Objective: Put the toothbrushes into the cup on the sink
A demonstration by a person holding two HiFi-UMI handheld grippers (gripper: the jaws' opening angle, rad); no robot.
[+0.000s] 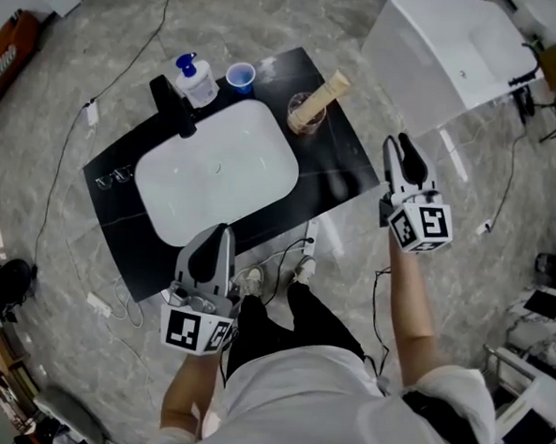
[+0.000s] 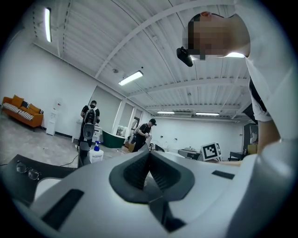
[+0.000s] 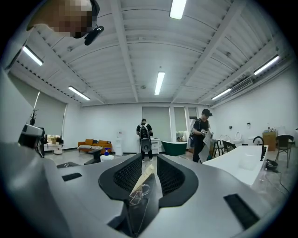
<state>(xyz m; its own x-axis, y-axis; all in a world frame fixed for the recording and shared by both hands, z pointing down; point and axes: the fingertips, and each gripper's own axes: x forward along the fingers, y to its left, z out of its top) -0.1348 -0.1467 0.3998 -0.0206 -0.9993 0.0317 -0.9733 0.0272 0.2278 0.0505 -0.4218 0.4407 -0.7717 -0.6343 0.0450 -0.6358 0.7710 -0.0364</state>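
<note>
A clear glass cup (image 1: 304, 112) stands on the black sink counter (image 1: 336, 164) at the basin's far right, with a beige toothbrush pack (image 1: 324, 91) leaning out of it. My right gripper (image 1: 397, 142) hovers off the counter's right end, apart from the cup, open with nothing between its pads. In the right gripper view the cup (image 3: 138, 195) and the pack (image 3: 145, 173) show far off through the gap of the right gripper (image 3: 149, 162). My left gripper (image 1: 225, 232) hangs over the counter's near edge, shut and empty. Its pads (image 2: 157, 169) meet in the left gripper view.
On the counter behind the white basin (image 1: 215, 170) are a black faucet (image 1: 175, 107), a soap bottle with a blue pump (image 1: 196, 80) and a blue cup (image 1: 240, 76). Eyeglasses (image 1: 112, 176) lie at the left end. A white bathtub (image 1: 457, 54) stands far right. Cables cross the floor.
</note>
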